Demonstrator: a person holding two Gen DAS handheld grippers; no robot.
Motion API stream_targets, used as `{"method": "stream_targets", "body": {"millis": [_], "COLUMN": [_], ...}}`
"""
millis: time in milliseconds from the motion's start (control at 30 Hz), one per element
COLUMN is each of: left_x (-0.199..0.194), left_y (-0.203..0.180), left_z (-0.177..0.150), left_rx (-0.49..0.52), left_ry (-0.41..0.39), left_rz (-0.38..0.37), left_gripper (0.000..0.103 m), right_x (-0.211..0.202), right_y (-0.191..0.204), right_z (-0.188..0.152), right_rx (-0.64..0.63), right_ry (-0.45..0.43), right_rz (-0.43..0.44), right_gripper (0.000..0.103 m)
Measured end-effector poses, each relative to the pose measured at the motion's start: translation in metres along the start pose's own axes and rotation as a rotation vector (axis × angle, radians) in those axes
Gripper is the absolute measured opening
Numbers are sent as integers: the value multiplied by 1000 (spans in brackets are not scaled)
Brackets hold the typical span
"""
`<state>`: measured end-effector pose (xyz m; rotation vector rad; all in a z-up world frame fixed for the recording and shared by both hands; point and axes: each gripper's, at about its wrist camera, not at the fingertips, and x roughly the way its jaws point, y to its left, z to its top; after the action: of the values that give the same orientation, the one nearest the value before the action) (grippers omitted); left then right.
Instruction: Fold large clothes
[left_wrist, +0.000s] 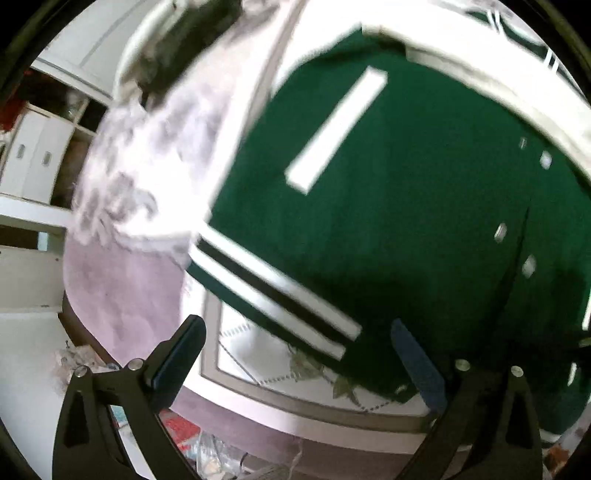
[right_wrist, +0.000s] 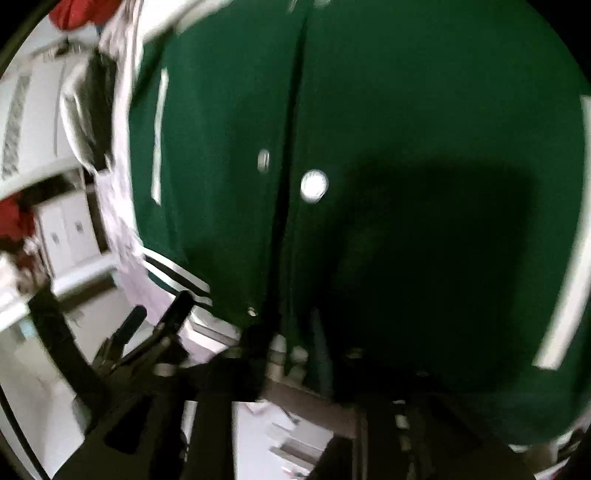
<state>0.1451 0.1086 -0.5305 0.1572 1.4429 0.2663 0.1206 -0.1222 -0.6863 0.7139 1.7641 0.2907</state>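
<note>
Patterned table (left_wrist: 258, 354) under green jacket (left_wrist: 388, 206)

The jacket (left_wrist: 388, 206) is dark green with a white pocket stripe (left_wrist: 338, 129), a white sleeve (left_wrist: 491, 99), pale snaps (right_wrist: 314, 185), and a hem band (left_wrist: 273, 291) striped white and black. Beside the hem, the blanket (left_wrist: 147, 155) looks pale lilac, perhaps grey-patterned. Below the hem, the desk (left_wrist: 266, 365) cover is white with leaf print.
</note>
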Motion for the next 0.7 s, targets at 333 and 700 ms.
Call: {"method": "stream_targets", "body": {"millis": [333,700], "left_x": [32,56], "left_y": [-157,-158], "left_z": [51,55], "left_rx": [177,128], "left_ry": [-29,-11], "left_rz": [-45,-96], "left_gripper": [103,103], "right_x": [-156,-188], "right_y": [-127,-273], "right_z": [93,103], "right_rx": [127,468], "right_ry": [-345,-383], "right_rz": [-280,-31], "right_gripper": [74,34]}}
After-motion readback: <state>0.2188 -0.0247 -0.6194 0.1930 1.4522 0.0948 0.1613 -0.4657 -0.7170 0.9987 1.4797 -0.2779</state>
